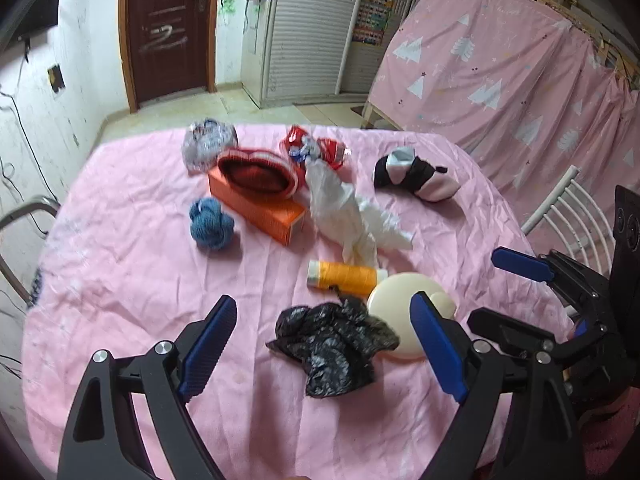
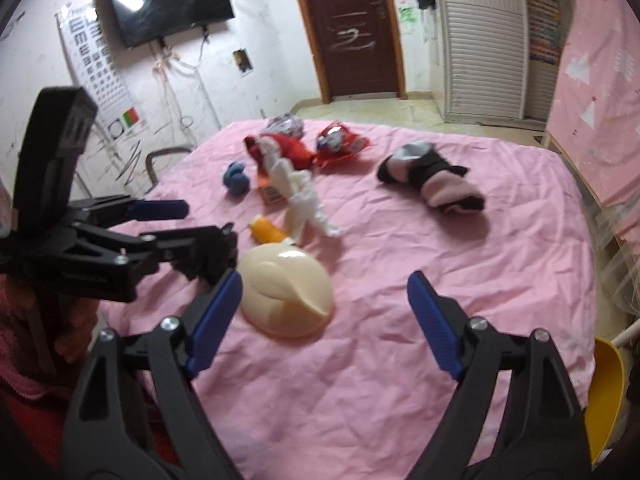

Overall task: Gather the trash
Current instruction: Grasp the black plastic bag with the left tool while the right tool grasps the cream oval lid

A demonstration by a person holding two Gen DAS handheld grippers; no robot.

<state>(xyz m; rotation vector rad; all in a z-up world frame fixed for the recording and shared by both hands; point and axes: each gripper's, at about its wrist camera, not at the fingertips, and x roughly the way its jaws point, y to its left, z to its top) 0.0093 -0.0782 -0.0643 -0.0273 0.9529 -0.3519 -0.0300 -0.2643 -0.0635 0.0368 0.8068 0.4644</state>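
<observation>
A crumpled black plastic bag (image 1: 334,346) lies on the pink cloth between the open fingers of my left gripper (image 1: 324,350), which stands just above it. A crumpled white plastic bag (image 1: 352,212) lies further back, also seen in the right wrist view (image 2: 302,196). A red wrapper (image 1: 314,148) and a silvery wrapper (image 1: 208,142) lie at the far edge. My right gripper (image 2: 324,320) is open and empty, just right of a cream dome-shaped lid (image 2: 286,292). The left gripper shows in the right wrist view (image 2: 188,220), covering the black bag.
On the pink-covered table (image 1: 120,280) also lie an orange box (image 1: 260,208) with a red knit hat (image 1: 260,172), blue yarn (image 1: 210,224), an orange spool (image 1: 344,276) and black-and-pink socks (image 1: 416,178). A white chair (image 1: 568,216) stands at right. A yellow object (image 2: 606,392) sits beyond the table's right edge.
</observation>
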